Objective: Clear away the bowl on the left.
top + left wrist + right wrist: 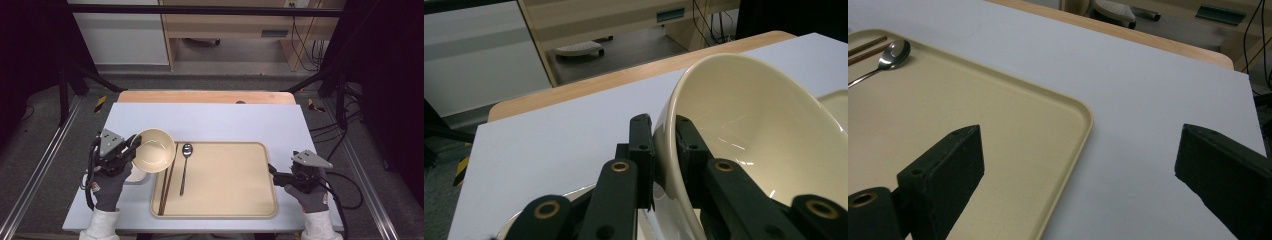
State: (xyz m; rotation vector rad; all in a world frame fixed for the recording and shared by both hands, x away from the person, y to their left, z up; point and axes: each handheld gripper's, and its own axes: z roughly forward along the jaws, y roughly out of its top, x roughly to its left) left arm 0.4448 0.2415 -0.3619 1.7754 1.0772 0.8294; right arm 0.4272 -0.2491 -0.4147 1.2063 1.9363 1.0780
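Note:
A cream bowl (pixel 155 150) hangs tilted above the tray's left edge, its opening facing right. My left gripper (pixel 134 146) is shut on the bowl's rim. In the left gripper view the two black jaws (pixel 664 130) pinch the bowl (pixel 764 130) wall, one pad outside and one inside. A beige tray (pixel 225 175) lies in the middle of the white tabletop. At the tray's left side lie a metal spoon (pixel 184 167) and dark chopsticks (pixel 167 182). My right gripper (pixel 275 176) stands open by the tray's right edge, with nothing between its jaws (pixel 1078 135).
A white dish (pixel 137 176) sits on the table under my left hand, and its rim (pixel 524 215) appears below the jaws. The tray corner (pixel 998 115), spoon (pixel 890 55) and chopsticks (pixel 865 47) lie ahead of the right gripper. A wooden table edge (pixel 205 96) runs along the back.

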